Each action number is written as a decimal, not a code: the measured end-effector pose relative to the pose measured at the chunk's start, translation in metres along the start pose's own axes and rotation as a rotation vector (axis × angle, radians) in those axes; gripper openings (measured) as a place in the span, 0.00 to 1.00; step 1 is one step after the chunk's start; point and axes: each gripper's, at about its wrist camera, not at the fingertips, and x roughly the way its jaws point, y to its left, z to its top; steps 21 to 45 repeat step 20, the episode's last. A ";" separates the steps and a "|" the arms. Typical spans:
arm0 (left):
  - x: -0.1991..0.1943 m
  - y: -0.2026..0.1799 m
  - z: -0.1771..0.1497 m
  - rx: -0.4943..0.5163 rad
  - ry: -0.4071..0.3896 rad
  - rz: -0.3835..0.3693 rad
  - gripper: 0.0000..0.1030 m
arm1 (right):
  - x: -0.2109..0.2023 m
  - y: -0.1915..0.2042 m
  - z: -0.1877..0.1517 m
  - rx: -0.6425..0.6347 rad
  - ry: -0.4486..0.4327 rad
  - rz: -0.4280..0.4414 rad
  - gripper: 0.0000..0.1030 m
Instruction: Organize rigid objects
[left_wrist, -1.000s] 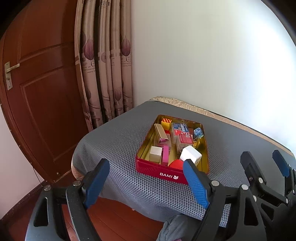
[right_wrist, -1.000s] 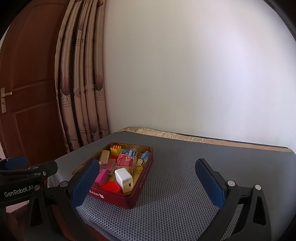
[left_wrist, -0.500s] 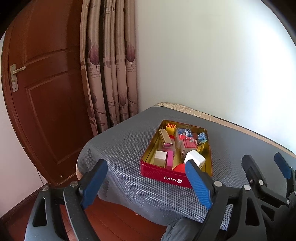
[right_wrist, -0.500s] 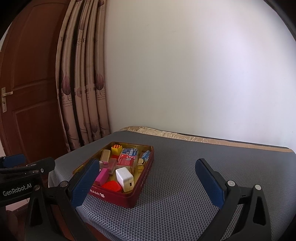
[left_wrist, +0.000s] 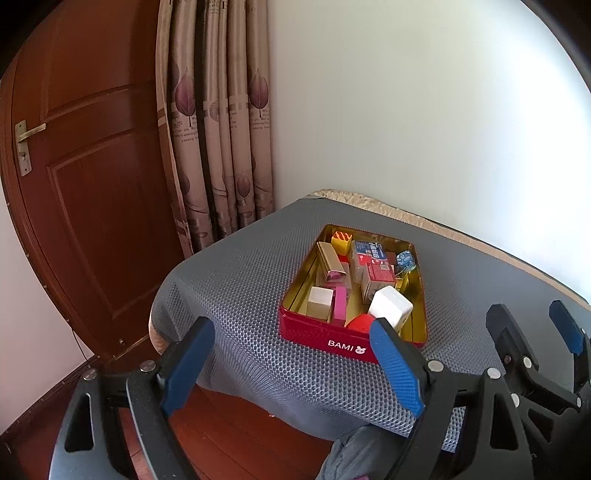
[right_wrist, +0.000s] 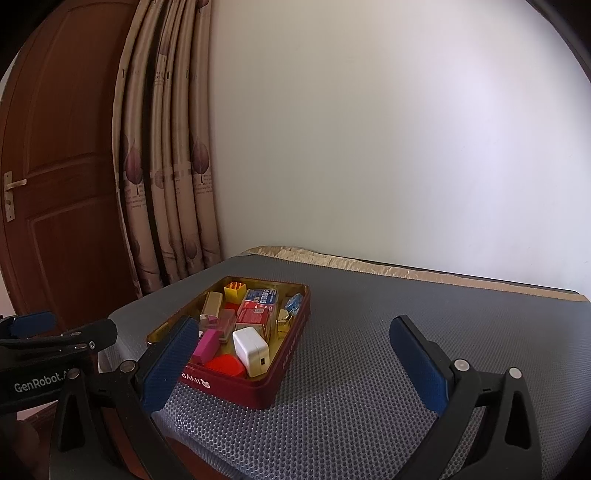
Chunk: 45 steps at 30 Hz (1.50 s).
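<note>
On the grey surface (right_wrist: 369, 369) sits a red tin (left_wrist: 325, 338) full of small boxes. Left gripper (left_wrist: 295, 363) and right gripper (right_wrist: 295, 365) hover near it, jaws spread, empty.

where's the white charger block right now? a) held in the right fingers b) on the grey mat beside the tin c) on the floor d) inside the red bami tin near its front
d: the white charger block lies inside the red tin, at the front end beside a red piece; both grippers are open and empty.

The left gripper (left_wrist: 293, 365) and the right gripper (right_wrist: 295, 360) are both held side by side with the jaws spread wide and nothing between the blue pads (left_wrist: 397, 371) (each one appears also in the other's view).
</note>
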 end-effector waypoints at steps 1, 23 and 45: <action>0.000 0.000 0.000 0.001 0.001 -0.001 0.86 | 0.000 0.000 0.000 0.000 0.001 0.001 1.00; 0.005 -0.012 -0.005 0.054 0.005 0.032 0.86 | 0.005 -0.022 0.001 0.016 0.035 -0.009 1.00; 0.005 -0.012 -0.005 0.054 0.005 0.032 0.86 | 0.005 -0.022 0.001 0.016 0.035 -0.009 1.00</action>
